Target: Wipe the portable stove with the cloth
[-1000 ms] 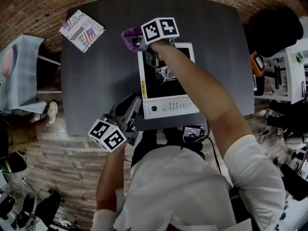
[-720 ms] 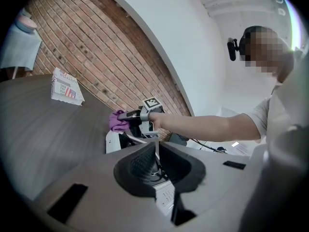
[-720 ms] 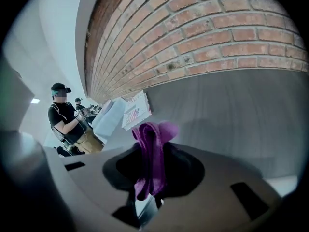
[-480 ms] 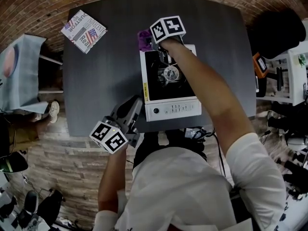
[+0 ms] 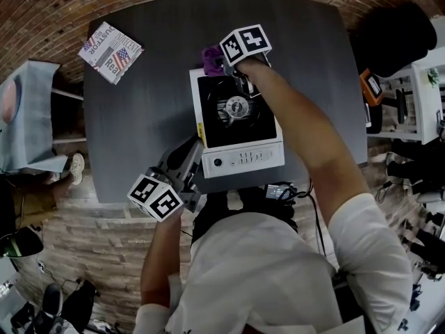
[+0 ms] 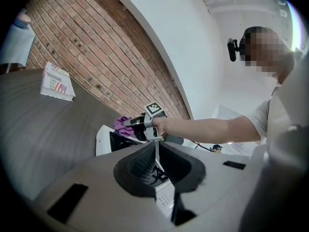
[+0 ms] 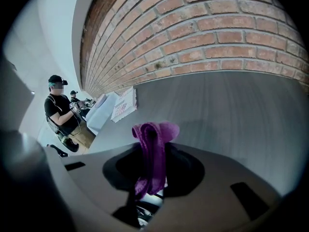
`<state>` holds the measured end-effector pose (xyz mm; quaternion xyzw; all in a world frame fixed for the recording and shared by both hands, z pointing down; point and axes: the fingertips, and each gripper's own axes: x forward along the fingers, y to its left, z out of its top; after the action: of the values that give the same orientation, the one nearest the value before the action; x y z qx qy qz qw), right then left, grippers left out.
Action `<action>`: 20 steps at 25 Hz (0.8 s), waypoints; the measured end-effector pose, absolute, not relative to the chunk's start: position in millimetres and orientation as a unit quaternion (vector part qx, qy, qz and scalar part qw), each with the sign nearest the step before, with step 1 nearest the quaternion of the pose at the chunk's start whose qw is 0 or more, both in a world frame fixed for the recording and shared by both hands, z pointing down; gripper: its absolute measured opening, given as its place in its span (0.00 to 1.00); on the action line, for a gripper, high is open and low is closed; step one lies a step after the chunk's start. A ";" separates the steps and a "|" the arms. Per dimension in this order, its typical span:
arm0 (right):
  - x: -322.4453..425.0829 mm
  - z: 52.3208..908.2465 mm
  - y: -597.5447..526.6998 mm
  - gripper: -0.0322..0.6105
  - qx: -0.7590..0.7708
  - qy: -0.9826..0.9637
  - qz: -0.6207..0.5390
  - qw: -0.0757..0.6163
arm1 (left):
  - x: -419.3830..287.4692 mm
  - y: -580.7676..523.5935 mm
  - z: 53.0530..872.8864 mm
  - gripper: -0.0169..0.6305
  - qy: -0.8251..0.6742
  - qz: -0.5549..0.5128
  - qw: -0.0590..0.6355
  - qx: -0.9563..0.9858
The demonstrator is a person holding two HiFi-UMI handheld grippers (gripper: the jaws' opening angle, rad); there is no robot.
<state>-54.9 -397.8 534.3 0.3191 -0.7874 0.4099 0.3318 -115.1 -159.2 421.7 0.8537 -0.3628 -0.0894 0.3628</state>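
My right tongs (image 5: 221,65) are closed tight on the purple cloth (image 5: 211,58), at the far left corner of the portable stove (image 5: 240,160). The stove stands on the dark table (image 5: 139,124). My left tongs (image 5: 194,148) are pressed together, nothing between them, just beside the stove's near left corner. A printed paper (image 5: 110,42) lies well apart, far left of the stove.

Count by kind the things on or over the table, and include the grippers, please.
Stove: 1
Cloth: 1, held in the right gripper
Magazine: 1
Grippers: 2, the right one and the left gripper
Total: 5
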 end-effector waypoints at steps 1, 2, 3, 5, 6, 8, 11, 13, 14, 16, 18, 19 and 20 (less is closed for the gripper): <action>-52.1 534.1 -397.7 0.21 0.319 -0.787 0.409 0.332 | -112.6 -160.1 421.4 0.07 -0.361 -0.089 0.363 0.854; -49.5 534.0 -397.4 0.21 0.320 -0.788 0.408 0.333 | -110.3 -160.7 421.3 0.07 -0.360 -0.088 0.363 0.855; -47.2 533.9 -396.8 0.21 0.320 -0.788 0.407 0.334 | -108.2 -161.1 421.3 0.07 -0.359 -0.087 0.363 0.856; -43.2 533.8 -395.0 0.21 0.320 -0.789 0.405 0.334 | -104.4 -161.3 421.7 0.07 -0.357 -0.086 0.363 0.857; -41.3 533.7 -394.2 0.21 0.319 -0.789 0.404 0.335 | -102.7 -161.4 422.0 0.07 -0.356 -0.085 0.363 0.857; -37.1 533.2 -392.9 0.21 0.320 -0.790 0.402 0.336 | -99.0 -162.2 422.8 0.07 -0.355 -0.083 0.364 0.857; -31.1 532.6 -392.0 0.21 0.319 -0.791 0.393 0.343 | -93.1 -164.7 423.6 0.07 -0.353 -0.080 0.364 0.858; -27.4 531.6 -392.8 0.21 0.318 -0.793 0.384 0.350 | -88.5 -167.7 424.3 0.07 -0.351 -0.079 0.363 0.859; -25.2 530.8 -393.5 0.21 0.318 -0.794 0.379 0.353 | -85.6 -169.2 424.6 0.07 -0.350 -0.079 0.363 0.860; -19.2 530.4 -392.4 0.21 0.317 -0.796 0.368 0.361 | -78.2 -169.2 425.2 0.07 -0.347 -0.079 0.362 0.861; -12.2 532.2 -387.1 0.21 0.315 -0.796 0.361 0.371 | -70.4 -166.6 425.3 0.07 -0.343 -0.076 0.363 0.863; -9.2 532.7 -385.3 0.21 0.314 -0.796 0.357 0.375 | -67.3 -166.4 424.9 0.07 -0.341 -0.075 0.363 0.864; -6.6 532.8 -384.3 0.21 0.313 -0.796 0.354 0.378 | -64.6 -166.9 424.5 0.07 -0.339 -0.075 0.363 0.865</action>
<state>-6.6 -384.3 532.8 0.3125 -0.7964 0.3535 0.3782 -64.6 -166.9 424.5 0.8646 -0.3394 -0.0747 0.3631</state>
